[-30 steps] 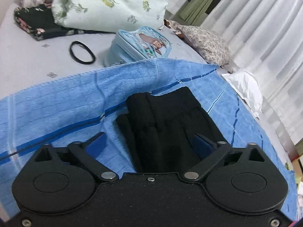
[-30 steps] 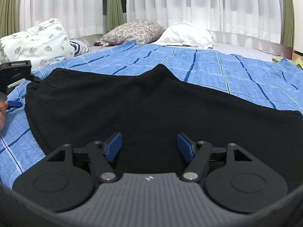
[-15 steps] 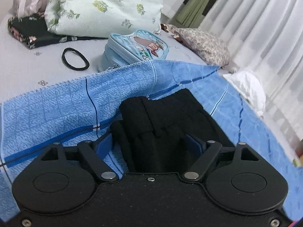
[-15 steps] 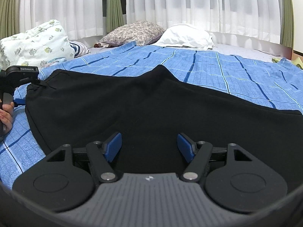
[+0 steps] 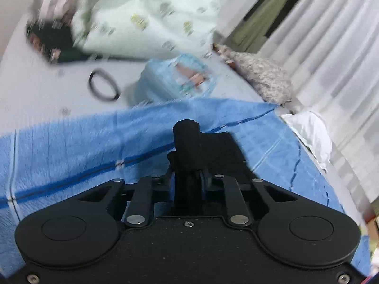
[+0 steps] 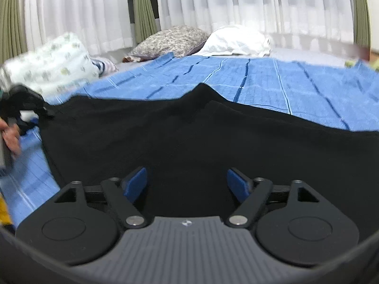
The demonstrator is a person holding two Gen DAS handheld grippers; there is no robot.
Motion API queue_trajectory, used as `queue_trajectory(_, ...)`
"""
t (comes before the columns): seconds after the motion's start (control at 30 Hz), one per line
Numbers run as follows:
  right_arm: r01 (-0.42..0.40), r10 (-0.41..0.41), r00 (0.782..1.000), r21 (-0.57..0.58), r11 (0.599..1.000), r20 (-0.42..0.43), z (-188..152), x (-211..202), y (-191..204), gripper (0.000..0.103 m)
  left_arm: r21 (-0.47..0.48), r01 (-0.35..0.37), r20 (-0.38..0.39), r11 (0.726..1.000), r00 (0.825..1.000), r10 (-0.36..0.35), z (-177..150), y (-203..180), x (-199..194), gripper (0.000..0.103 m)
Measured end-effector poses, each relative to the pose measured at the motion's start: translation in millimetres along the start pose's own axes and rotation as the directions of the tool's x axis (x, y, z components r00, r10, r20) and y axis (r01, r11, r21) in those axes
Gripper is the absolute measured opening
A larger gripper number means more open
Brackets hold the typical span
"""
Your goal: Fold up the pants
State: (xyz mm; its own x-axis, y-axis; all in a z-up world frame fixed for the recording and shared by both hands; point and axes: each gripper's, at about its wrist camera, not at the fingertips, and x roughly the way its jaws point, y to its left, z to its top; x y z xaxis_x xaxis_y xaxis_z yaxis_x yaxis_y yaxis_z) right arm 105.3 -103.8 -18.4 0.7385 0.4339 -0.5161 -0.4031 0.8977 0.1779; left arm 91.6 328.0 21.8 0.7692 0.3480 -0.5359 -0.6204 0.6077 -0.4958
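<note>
Black pants (image 6: 189, 137) lie spread across a blue striped blanket (image 6: 260, 80) on a bed. In the left wrist view my left gripper (image 5: 187, 179) is shut on a bunched fold of the pants (image 5: 187, 139) at their waistband end, and the cloth sticks up between the jaws. In the right wrist view my right gripper (image 6: 187, 184) is open, low over the middle of the pants with nothing between its blue pads (image 6: 136, 184). The left gripper (image 6: 23, 104) and the hand holding it show at the far left of that view.
A floral pillow (image 5: 146, 16), a light blue pouch (image 5: 180, 80) and a black hair band (image 5: 103, 88) lie beyond the blanket's edge (image 5: 94, 123). A patterned pillow (image 6: 170, 42) and a white pillow (image 6: 236, 40) lie by the white curtains (image 6: 213, 2).
My left gripper has shut on the waistband end of the pants and bunched the cloth up. The right gripper has stayed open over the pants.
</note>
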Motion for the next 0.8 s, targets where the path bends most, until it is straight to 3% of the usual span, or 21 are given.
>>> queue_trajectory(0.07,-0.013,0.012,1.000,0.064,0.998,0.016,6,-14,-12,0.089,0.076,0.022,0.034,0.997,0.999,-0.025,1,-19,-15,0.017)
queue_trajectory(0.2,0.032,-0.041,0.998,0.145,0.989,0.058,15,-47,-44,0.090,0.194,0.144,0.066,0.970,0.985,-0.159,-3,-67,-53,0.017)
queue_trajectory(0.27,0.067,-0.082,0.994,0.187,0.980,0.077,19,-67,-66,0.090,0.267,0.210,0.066,0.941,0.970,-0.235,-12,-98,-73,0.017)
queue_trajectory(0.33,0.111,-0.133,0.987,0.224,0.968,0.087,20,-84,-87,0.090,0.370,0.274,0.053,0.888,0.948,-0.315,-30,-134,-93,0.016)
queue_trajectory(0.4,0.147,-0.179,0.979,0.272,0.951,0.095,19,-100,-108,0.090,0.471,0.360,-0.008,0.805,0.915,-0.404,-58,-171,-113,0.017)
queue_trajectory(0.5,0.186,-0.235,0.966,0.345,0.920,0.105,9,-122,-138,0.090,0.563,0.504,-0.192,0.654,0.850,-0.490,-111,-218,-132,0.017)
queue_trajectory(0.6,0.210,-0.265,0.960,0.386,0.898,0.094,-2,-132,-157,0.090,0.637,0.591,-0.389,0.495,0.801,-0.455,-183,-247,-136,0.019)
queue_trajectory(0.67,0.223,-0.277,0.957,0.397,0.890,0.085,-11,-137,-163,0.090,0.692,0.611,-0.490,0.386,0.789,-0.371,-235,-255,-133,0.021)
queue_trajectory(0.7,0.228,-0.281,0.956,0.397,0.889,0.079,-14,-138,-165,0.090,0.702,0.622,-0.534,0.347,0.782,-0.320,-258,-255,-131,0.021)
queue_trajectory(0.73,0.234,-0.285,0.956,0.396,0.888,0.073,-17,-139,-166,0.090,0.698,0.637,-0.571,0.328,0.771,-0.283,-275,-252,-130,0.025)
queue_trajectory(0.77,0.237,-0.286,0.956,0.395,0.888,0.068,-20,-139,-167,0.090,0.691,0.651,-0.585,0.315,0.759,-0.285,-286,-247,-132,0.033)
queue_trajectory(0.8,0.235,-0.283,0.957,0.395,0.888,0.066,-24,-142,-166,0.090,0.705,0.644,-0.564,0.295,0.763,-0.316,-292,-242,-141,0.036)
